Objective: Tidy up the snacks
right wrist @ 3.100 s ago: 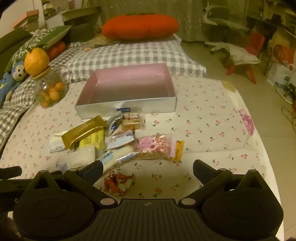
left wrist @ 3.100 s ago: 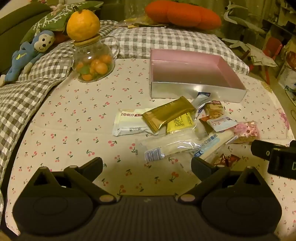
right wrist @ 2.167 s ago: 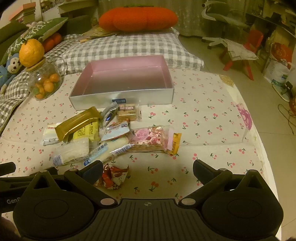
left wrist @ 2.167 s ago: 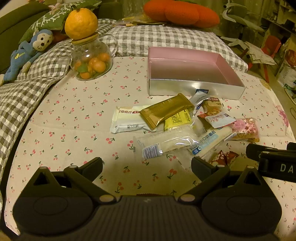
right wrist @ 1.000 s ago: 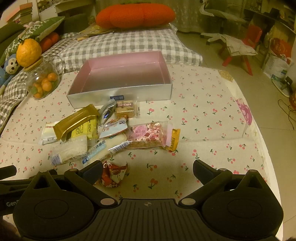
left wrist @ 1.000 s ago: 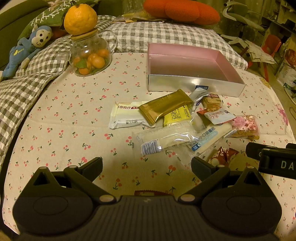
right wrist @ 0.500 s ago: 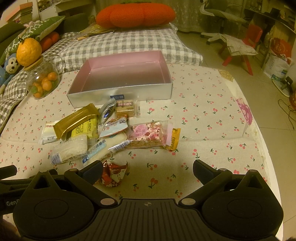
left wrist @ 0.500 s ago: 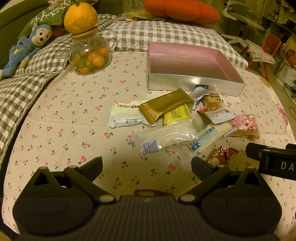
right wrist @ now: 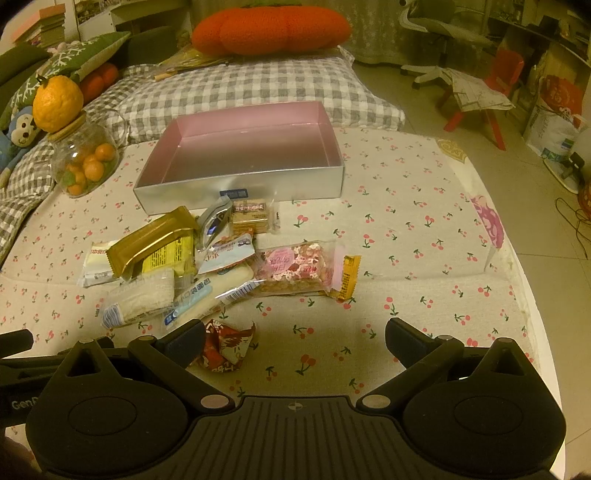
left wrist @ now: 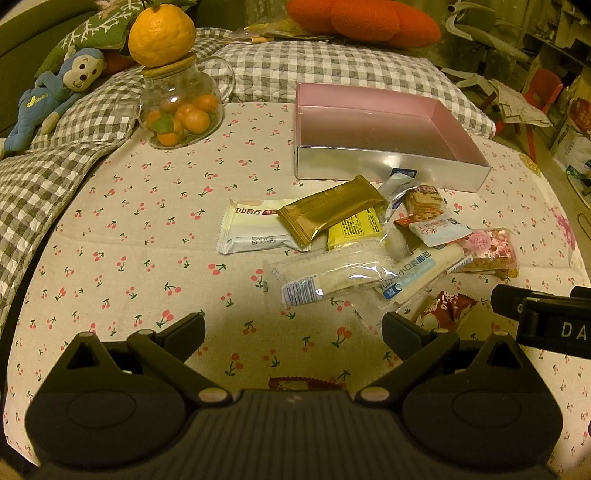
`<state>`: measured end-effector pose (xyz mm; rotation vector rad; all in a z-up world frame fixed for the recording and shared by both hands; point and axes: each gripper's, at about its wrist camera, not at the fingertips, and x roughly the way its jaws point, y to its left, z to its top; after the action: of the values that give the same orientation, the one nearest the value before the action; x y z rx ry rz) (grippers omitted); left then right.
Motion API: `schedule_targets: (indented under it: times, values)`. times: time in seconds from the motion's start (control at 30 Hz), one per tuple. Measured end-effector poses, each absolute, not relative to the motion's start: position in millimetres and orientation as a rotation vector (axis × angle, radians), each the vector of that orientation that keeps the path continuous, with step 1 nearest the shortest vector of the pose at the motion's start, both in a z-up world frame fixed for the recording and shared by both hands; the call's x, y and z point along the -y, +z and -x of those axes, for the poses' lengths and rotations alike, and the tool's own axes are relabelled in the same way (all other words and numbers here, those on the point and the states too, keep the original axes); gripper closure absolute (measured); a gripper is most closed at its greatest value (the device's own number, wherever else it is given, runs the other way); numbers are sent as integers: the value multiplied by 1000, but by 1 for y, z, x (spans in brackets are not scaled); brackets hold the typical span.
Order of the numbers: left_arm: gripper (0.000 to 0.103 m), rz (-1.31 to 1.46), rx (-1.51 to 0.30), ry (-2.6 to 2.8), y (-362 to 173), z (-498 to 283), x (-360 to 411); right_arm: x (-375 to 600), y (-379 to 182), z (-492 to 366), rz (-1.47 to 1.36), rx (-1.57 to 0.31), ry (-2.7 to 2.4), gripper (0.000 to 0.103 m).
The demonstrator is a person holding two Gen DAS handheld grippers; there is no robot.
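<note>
A heap of snack packets lies on the cherry-print cloth in front of an empty pink-lined silver box (left wrist: 388,170) (right wrist: 240,184). The heap holds a gold bar (left wrist: 328,214) (right wrist: 147,240), a white packet (left wrist: 251,229), a clear bread pack (left wrist: 332,277) (right wrist: 136,299), a pink nougat bar (right wrist: 295,269) (left wrist: 487,247) and a red crumpled wrapper (right wrist: 225,343) (left wrist: 443,310). My left gripper (left wrist: 293,325) hangs open near the bread pack, holding nothing. My right gripper (right wrist: 295,332) is open too, its left finger beside the red wrapper.
A glass jar of small oranges (left wrist: 179,110) (right wrist: 83,162) with a big orange on its lid stands at the left. Checked cushions (left wrist: 314,74), a blue monkey toy (left wrist: 51,96) and an orange pillow (right wrist: 269,27) lie behind. The table's edge runs along the right (right wrist: 524,280).
Both grippers have drawn back a little from the heap and stayed open. The snacks and the box have not moved.
</note>
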<state>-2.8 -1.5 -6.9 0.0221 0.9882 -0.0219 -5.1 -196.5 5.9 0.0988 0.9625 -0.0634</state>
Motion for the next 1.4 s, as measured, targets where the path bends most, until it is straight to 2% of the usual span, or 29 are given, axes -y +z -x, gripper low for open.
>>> schedule_targets:
  times: [0.63, 1.13, 1.4]
  values:
    - [1, -26, -988, -33, -4, 4, 1, 195, 8, 5, -86, -953, -58, 0]
    - [0, -94, -903, -108, 11, 8, 8, 208, 17, 4, -124, -995, -5, 0]
    - [0, -171, -938, -197, 17, -14, 15, 228, 36, -6, -140, -899, -1, 0]
